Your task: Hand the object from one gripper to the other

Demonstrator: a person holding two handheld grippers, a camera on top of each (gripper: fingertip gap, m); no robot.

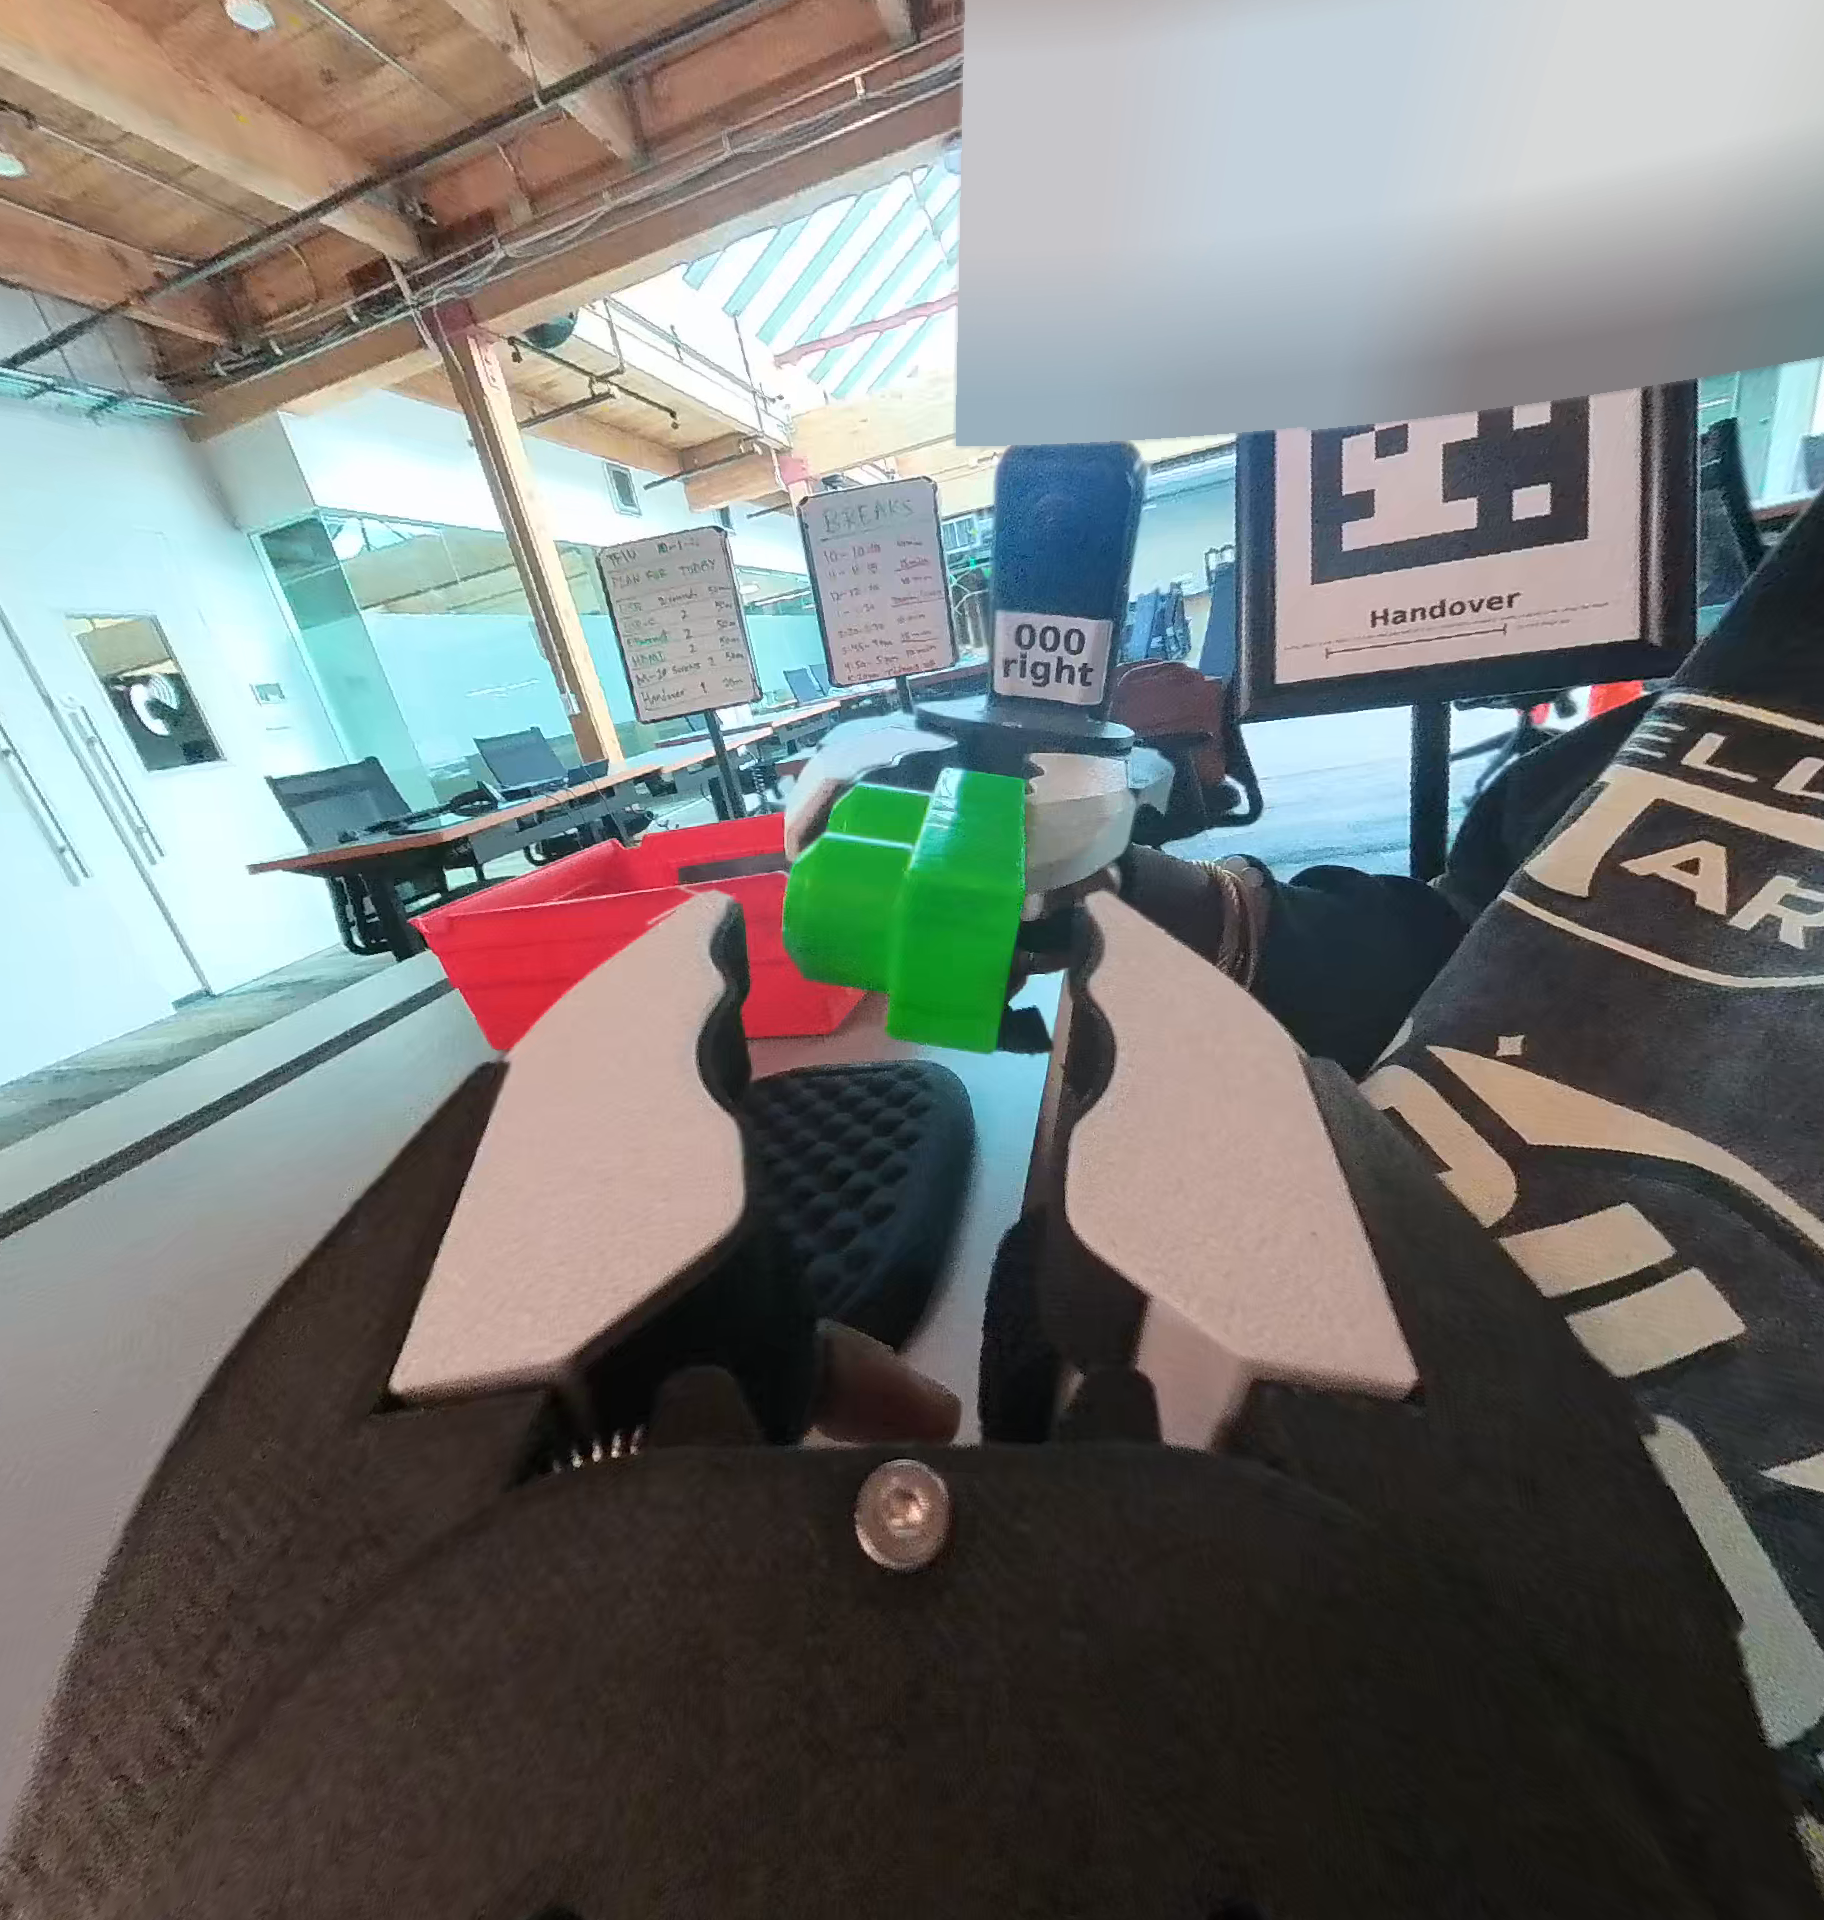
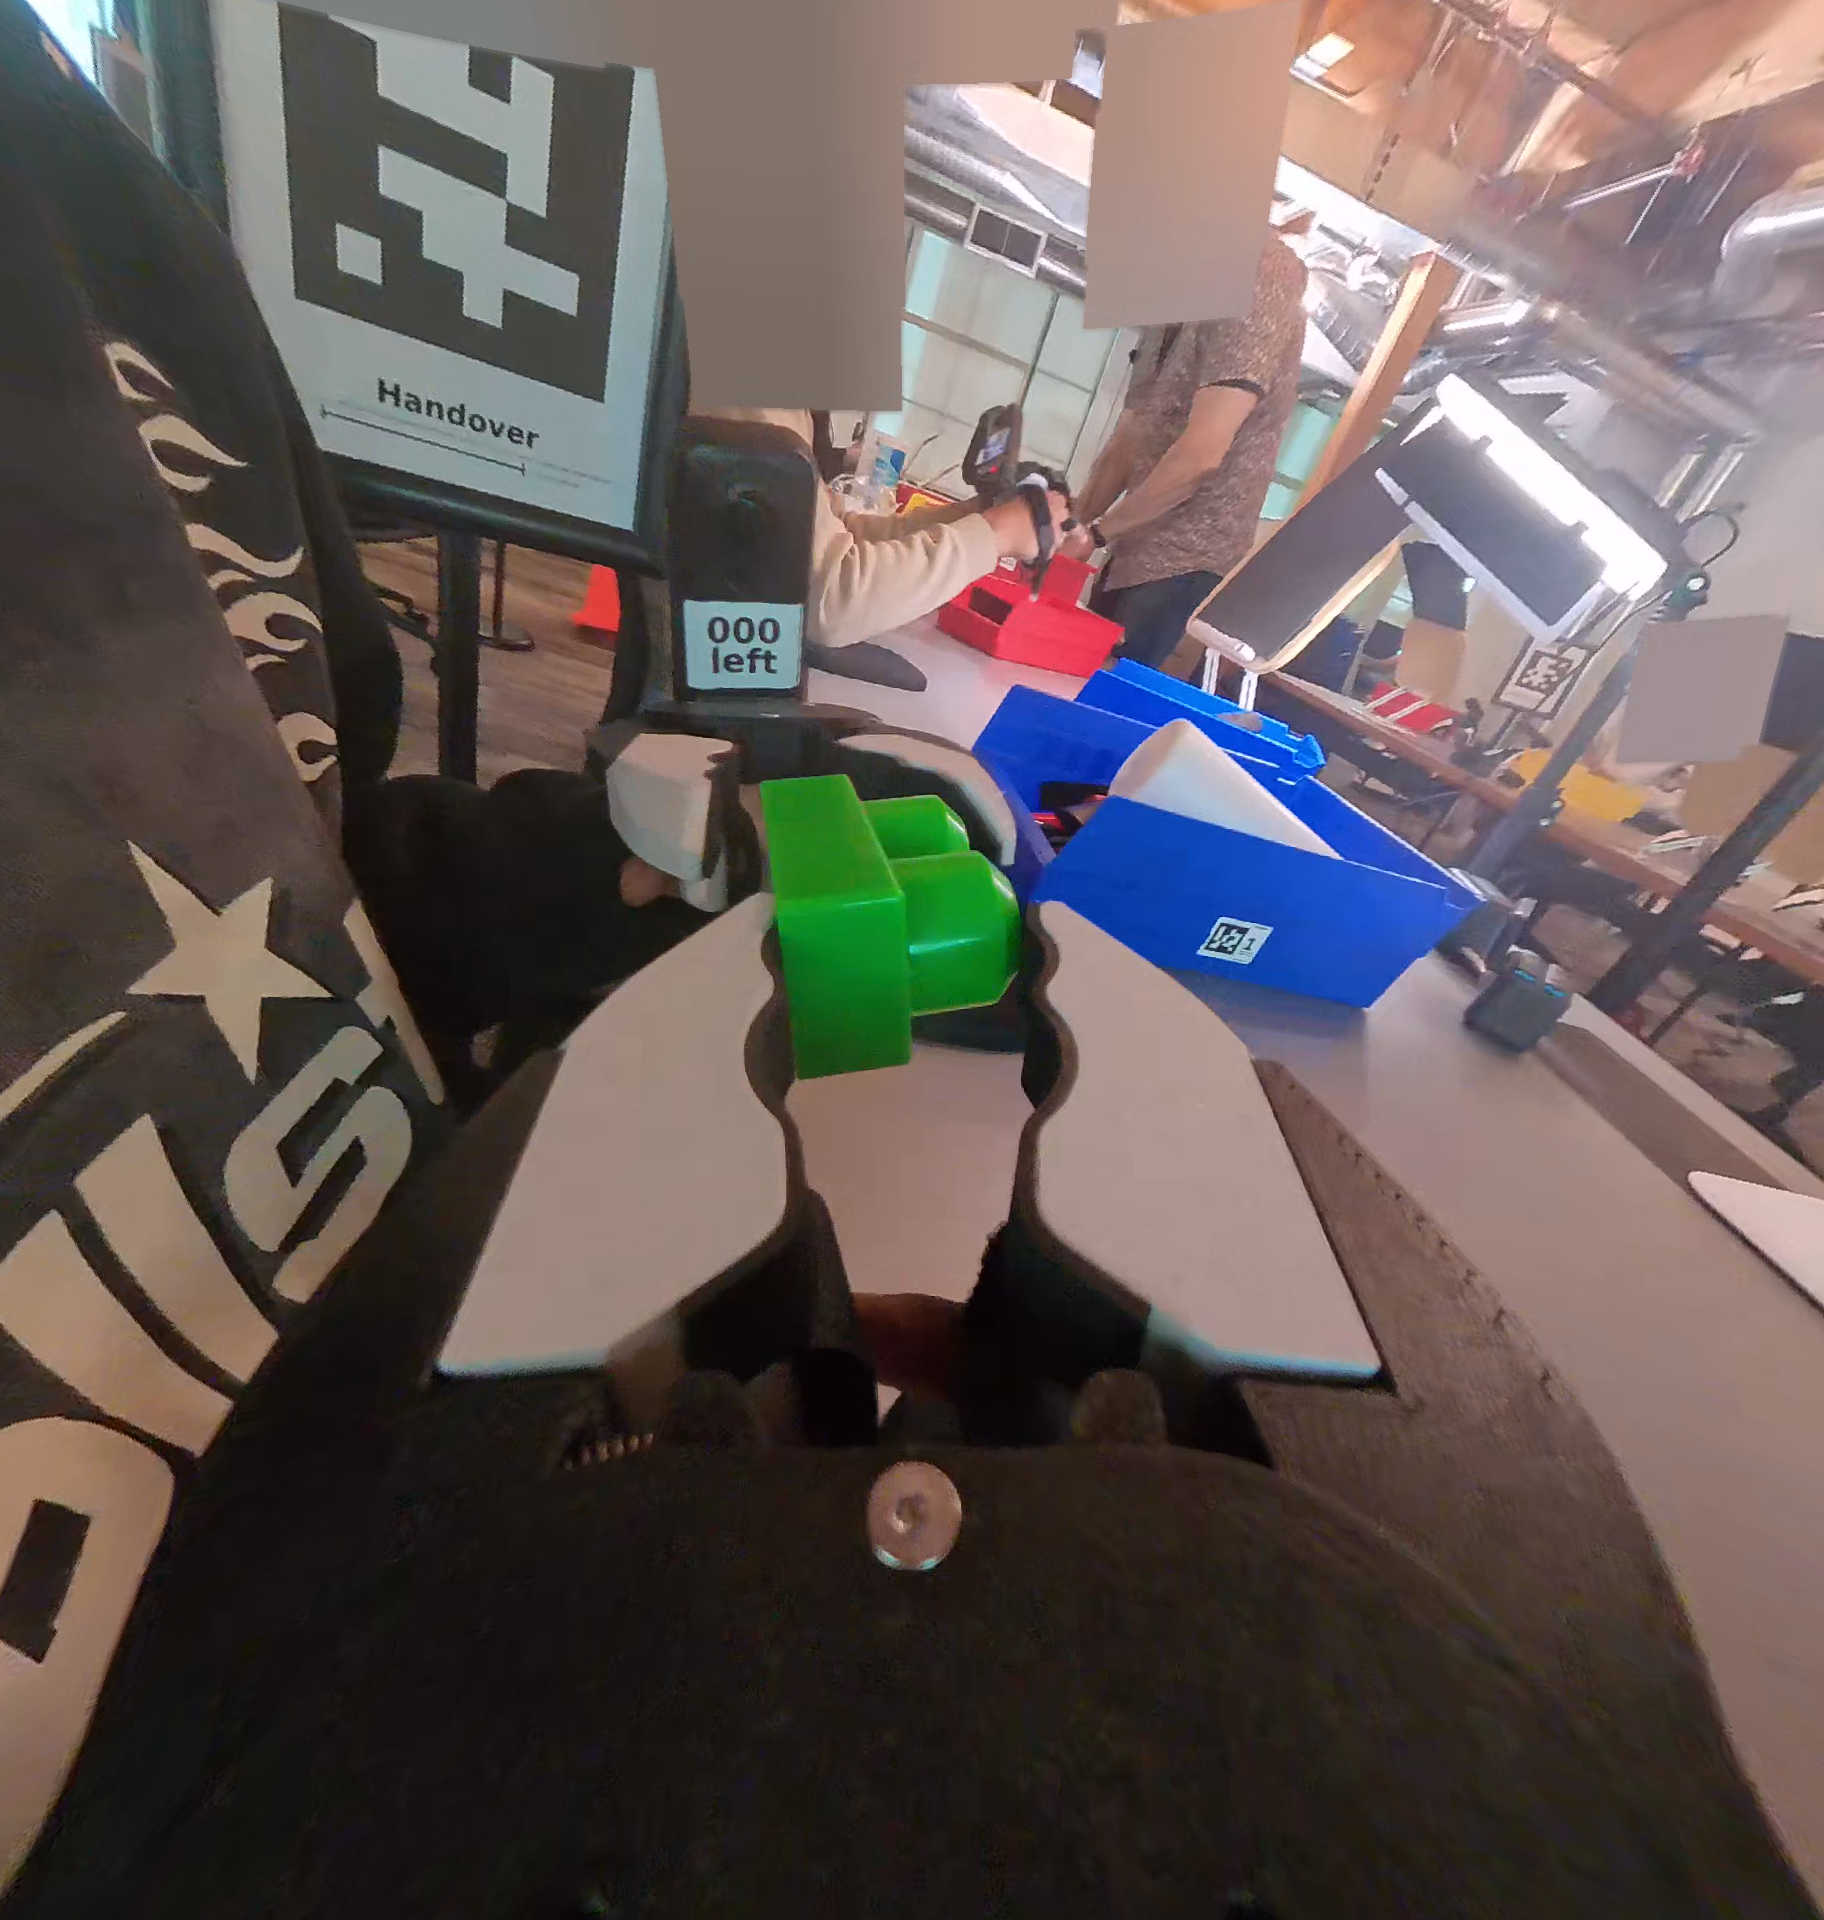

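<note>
Grey table [image 2: 1459, 1164]: blue bin [image 2: 1251, 914] w/ white cone inside, red bin [image 1: 617, 935], black textured pad [image 1: 856, 1153], small dark device [image 2: 1516, 1003].

We cannot tell which gripper grips the green block [image 2: 866, 925]: its contact faces hide behind the fingertips [image 2: 1069, 961]. The far side of the red bin [image 1: 575, 935] sits behind the block, and the marker sign [image 1: 1448, 540] is cut by a mosaic patch.

My block [image 2: 866, 925] is bright green, my fingers [image 2: 638, 1122] pale grey on black; one bin [image 1: 617, 935] red, another [image 2: 1251, 904] blue.
</note>
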